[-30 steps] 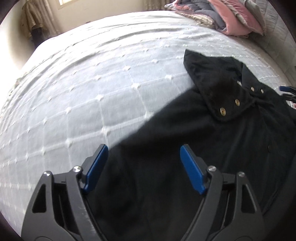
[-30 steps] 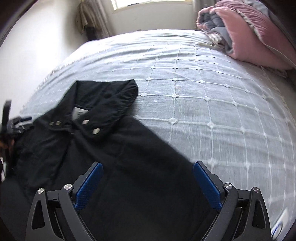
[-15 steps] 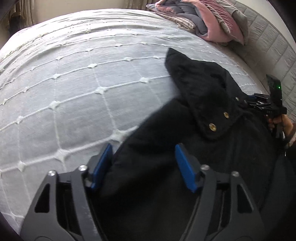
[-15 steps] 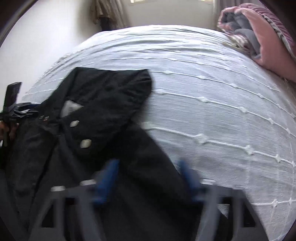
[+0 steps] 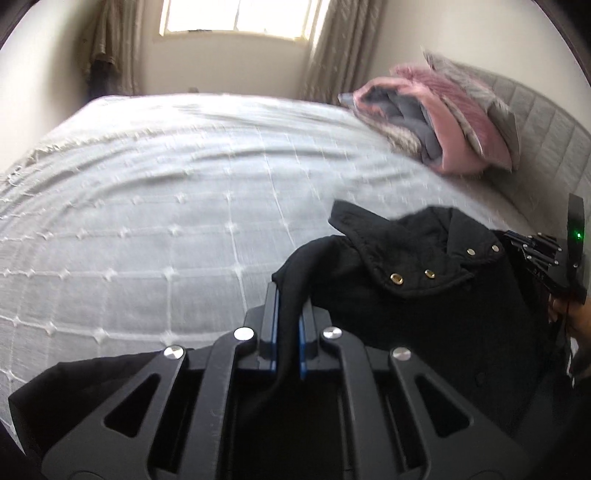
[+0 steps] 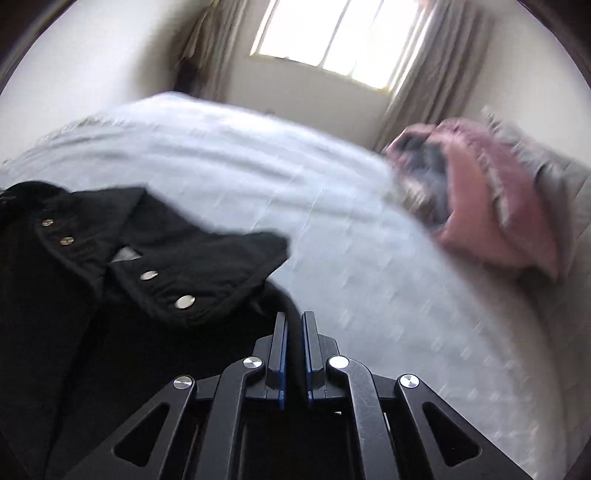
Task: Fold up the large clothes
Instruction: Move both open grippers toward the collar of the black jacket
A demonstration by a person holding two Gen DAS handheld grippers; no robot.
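Observation:
A black jacket (image 5: 436, 306) with brass snap buttons lies on the white quilted bed (image 5: 147, 221), its collar flap turned up. My left gripper (image 5: 288, 295) is shut on a fold at the jacket's left edge, and black cloth runs between its blue pads. In the right wrist view the jacket (image 6: 92, 295) fills the lower left. My right gripper (image 6: 294, 321) is shut on the jacket's right edge, with dark cloth pinched between its pads. The right gripper's body (image 5: 543, 254) shows at the far right of the left wrist view, held by a hand.
Pink and grey bedding (image 5: 443, 122) is piled at the head of the bed beside a grey padded headboard (image 5: 546, 122). A window (image 5: 236, 18) with curtains is on the far wall. Open quilt (image 6: 369, 277) stretches beyond the jacket.
Both grippers went from open over the jacket to shut on its edges. Both have lifted and tilted up, so the window and far wall now show, and the gripped cloth has risen.

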